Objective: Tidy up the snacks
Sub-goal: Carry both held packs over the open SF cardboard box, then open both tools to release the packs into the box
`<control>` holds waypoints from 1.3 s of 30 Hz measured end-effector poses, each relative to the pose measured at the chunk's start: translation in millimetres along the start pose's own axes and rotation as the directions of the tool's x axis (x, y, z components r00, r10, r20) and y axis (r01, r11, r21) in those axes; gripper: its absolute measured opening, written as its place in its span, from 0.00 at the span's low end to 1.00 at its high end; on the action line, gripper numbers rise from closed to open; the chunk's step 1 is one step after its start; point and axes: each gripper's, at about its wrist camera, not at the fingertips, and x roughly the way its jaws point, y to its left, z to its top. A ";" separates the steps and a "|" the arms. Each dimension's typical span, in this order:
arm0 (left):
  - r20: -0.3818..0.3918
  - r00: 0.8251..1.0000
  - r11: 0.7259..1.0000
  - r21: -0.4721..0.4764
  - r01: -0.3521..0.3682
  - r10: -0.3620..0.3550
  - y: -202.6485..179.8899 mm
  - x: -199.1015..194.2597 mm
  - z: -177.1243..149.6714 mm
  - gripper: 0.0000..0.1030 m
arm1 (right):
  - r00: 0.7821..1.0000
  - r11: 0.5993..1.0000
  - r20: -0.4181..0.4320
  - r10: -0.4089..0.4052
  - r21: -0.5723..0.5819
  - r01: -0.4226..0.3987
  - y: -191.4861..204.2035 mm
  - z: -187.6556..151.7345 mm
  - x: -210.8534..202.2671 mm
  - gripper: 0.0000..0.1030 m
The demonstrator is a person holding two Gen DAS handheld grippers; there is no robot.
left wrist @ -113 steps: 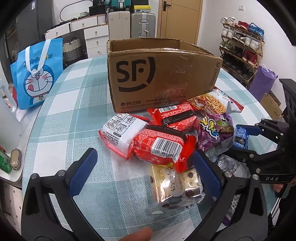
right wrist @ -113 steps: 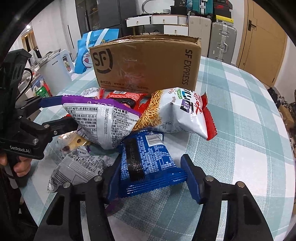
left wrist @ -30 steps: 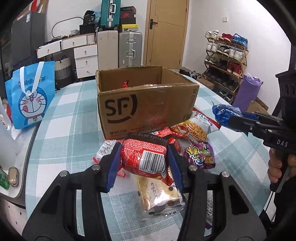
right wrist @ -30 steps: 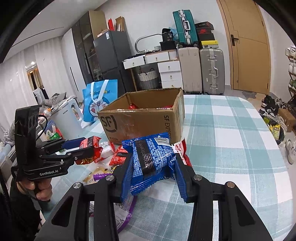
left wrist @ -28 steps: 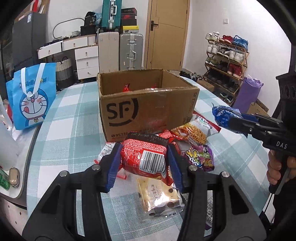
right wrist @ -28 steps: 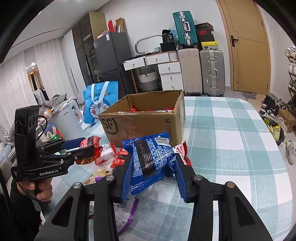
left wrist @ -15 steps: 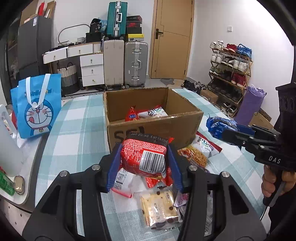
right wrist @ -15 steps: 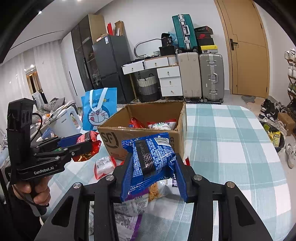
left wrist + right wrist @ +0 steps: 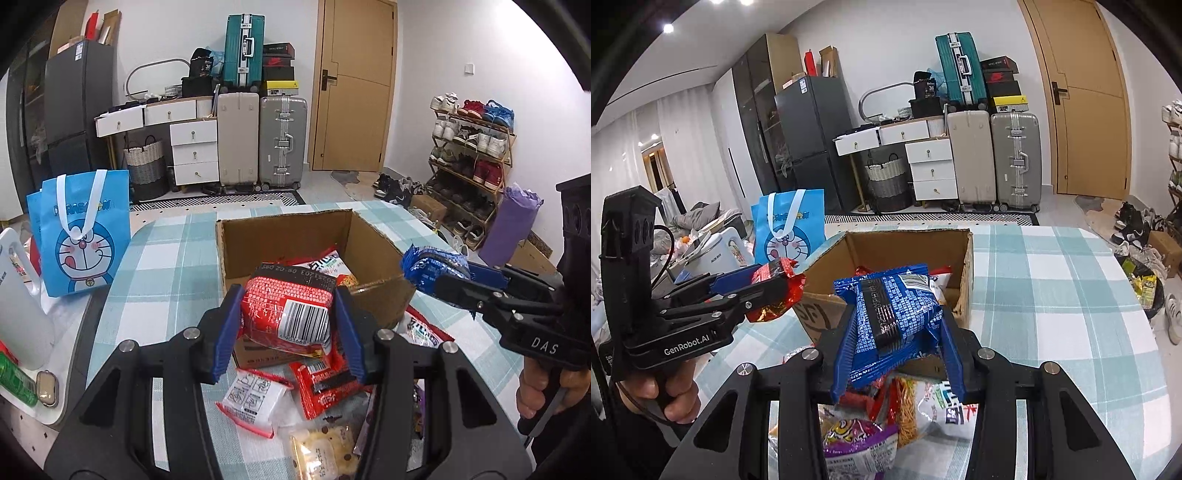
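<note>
Left tongs (image 9: 288,325) clamp a red snack packet (image 9: 286,314), its barcode facing the camera and a printed date code along its top edge. Right tongs (image 9: 894,332) pinch a blue snack packet (image 9: 890,314) covered in small white print. Both packets hang just short of the open cardboard box (image 9: 373,251) ahead, which bears an "SF" logo (image 9: 812,314) and already holds snacks. Below the tongs, more packets (image 9: 255,402) lie on the checked worktop (image 9: 1052,295). Handles read "GenRobot.AI" (image 9: 686,347) and "DAS" (image 9: 543,345). Left of the box stands a blue Doraemon bag (image 9: 83,236).
</note>
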 end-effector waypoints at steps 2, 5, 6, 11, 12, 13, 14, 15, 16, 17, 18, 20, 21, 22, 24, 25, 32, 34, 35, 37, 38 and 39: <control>-0.003 1.000 1.000 -0.005 -0.005 0.005 -0.5 6.4 5.3 0.45 | 1.000 1.000 -0.003 -0.002 0.005 0.002 -0.6 3.2 4.8 0.41; 0.001 1.000 1.000 0.002 -0.022 0.022 -2.3 14.9 11.1 0.45 | 1.000 1.000 -0.006 -0.005 0.013 0.005 -3.5 7.0 11.9 0.41; 0.000 1.000 1.000 0.002 -0.023 0.023 -2.7 17.5 13.4 0.45 | 1.000 1.000 -0.006 -0.005 0.016 0.005 -4.6 7.9 13.9 0.41; -0.002 0.999 0.999 0.007 -0.037 0.037 -3.1 34.6 22.8 0.45 | 1.000 0.999 -0.014 -0.017 0.027 0.017 -10.4 13.4 25.6 0.41; -0.002 0.999 0.999 0.008 -0.038 0.038 -3.3 38.1 24.9 0.45 | 1.000 0.999 -0.014 -0.018 0.031 0.018 -11.8 14.8 28.0 0.41; -0.002 0.999 0.999 0.007 -0.040 0.041 -3.3 41.4 26.5 0.45 | 1.000 0.999 -0.015 -0.017 0.033 0.018 -12.3 15.7 29.8 0.41; -0.004 0.999 0.999 0.006 -0.041 0.041 -2.2 45.1 28.3 0.45 | 1.000 0.999 -0.016 -0.019 0.037 0.020 -13.0 16.8 31.7 0.41; -0.005 0.999 0.999 0.005 -0.041 0.041 -1.1 48.6 29.6 0.45 | 1.000 0.999 -0.017 -0.019 0.040 0.020 -13.1 18.1 33.5 0.41; -0.006 0.999 0.999 0.004 -0.043 0.043 -0.4 51.8 32.1 0.45 | 1.000 0.999 -0.018 -0.018 0.041 0.019 -13.1 19.4 35.6 0.41; -0.006 0.999 0.999 0.005 -0.045 0.045 -0.4 54.3 33.2 0.45 | 1.000 0.999 -0.017 -0.018 0.044 0.018 -13.0 20.4 37.3 0.41; -0.008 0.999 0.999 0.007 -0.050 0.050 -0.4 58.0 34.6 0.45 | 1.000 0.999 -0.018 -0.016 0.045 0.017 -12.7 21.7 38.9 0.41; -0.014 0.999 0.999 0.005 -0.051 0.051 2.2 64.9 36.4 0.45 | 1.000 0.999 -0.021 -0.015 0.044 0.016 -11.8 24.0 42.9 0.41; -0.018 0.999 0.999 0.004 -0.050 0.050 3.2 67.8 37.2 0.45 | 1.000 0.999 -0.023 -0.015 0.042 0.016 -11.3 25.0 44.8 0.41; -0.020 0.998 0.999 0.003 -0.051 0.051 3.9 71.2 37.5 0.45 | 1.000 0.999 -0.025 -0.015 0.039 0.016 -10.6 25.9 46.4 0.41; -0.026 0.998 0.998 0.003 -0.055 0.055 5.2 77.5 38.3 0.45 | 1.000 0.999 -0.027 -0.013 0.034 0.014 -10.0 27.5 49.6 0.41; -0.029 0.998 0.998 0.003 -0.056 0.056 5.7 80.5 38.4 0.45 | 1.000 0.999 -0.028 -0.013 0.033 0.014 -9.7 27.8 50.6 0.41; -0.049 0.996 0.997 0.020 -0.076 0.077 4.8 97.6 36.0 0.45 | 0.999 0.999 -0.046 -0.012 0.045 0.014 -12.8 31.0 62.1 0.41; -0.059 0.995 0.996 0.019 -0.081 0.082 5.3 104.8 35.0 0.45 | 0.999 0.999 -0.052 -0.016 0.042 0.018 -13.1 30.5 65.3 0.41; -0.065 0.995 0.997 0.019 -0.080 0.081 5.5 107.6 33.9 0.45 | 0.998 0.999 -0.053 -0.020 0.038 0.022 -13.1 29.8 66.3 0.41; -0.074 0.994 0.996 0.019 -0.082 0.083 5.7 112.5 31.8 0.45 | 0.998 0.999 -0.057 -0.023 0.035 0.025 -11.2 28.2 66.4 0.41; -0.078 0.993 0.996 0.020 -0.084 0.086 5.8 115.3 30.5 0.45 | 0.998 0.999 -0.062 -0.024 0.036 0.026 -12.0 27.6 68.3 0.41; -0.080 0.993 0.996 0.020 -0.084 0.086 6.7 117.7 29.7 0.45 | 0.997 0.999 -0.068 -0.026 0.039 0.029 -12.6 27.3 70.1 0.41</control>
